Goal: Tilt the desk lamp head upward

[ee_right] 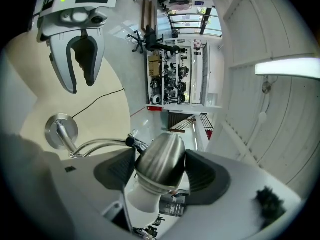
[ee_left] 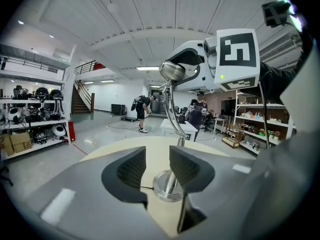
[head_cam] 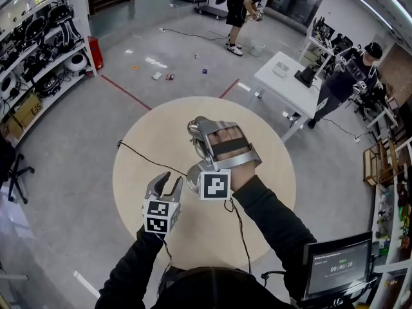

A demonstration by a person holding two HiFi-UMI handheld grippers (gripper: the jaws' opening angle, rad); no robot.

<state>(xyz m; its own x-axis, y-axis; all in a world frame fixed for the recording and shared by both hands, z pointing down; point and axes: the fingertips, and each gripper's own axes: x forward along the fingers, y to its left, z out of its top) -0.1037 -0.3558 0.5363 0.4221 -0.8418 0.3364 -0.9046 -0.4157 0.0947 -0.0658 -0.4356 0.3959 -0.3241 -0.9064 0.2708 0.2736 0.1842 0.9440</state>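
A brushed-metal desk lamp stands on the round beige table (head_cam: pixel 257 172). Its round base (ee_left: pixel 167 185) carries a curved arm up to the head (ee_right: pixel 162 159). My right gripper (ee_right: pixel 159 173) is shut on that head, one pad on each side, and the white bulb end points back toward the camera. In the head view the right gripper (head_cam: pixel 201 134) is above the table's middle. My left gripper (ee_left: pixel 157 166) hovers low in front of the base with its jaws open and nothing between the pads. It is also in the right gripper view, where the left gripper (ee_right: pixel 80 59) hangs above the base (ee_right: pixel 61 130).
A black cable (head_cam: pixel 145 156) runs from the lamp across the table to the left. A white table (head_cam: pixel 290 85) stands at the back right, shelves (head_cam: pixel 38 50) along the left wall, a monitor (head_cam: pixel 338 266) at the lower right. Two people are working farther back.
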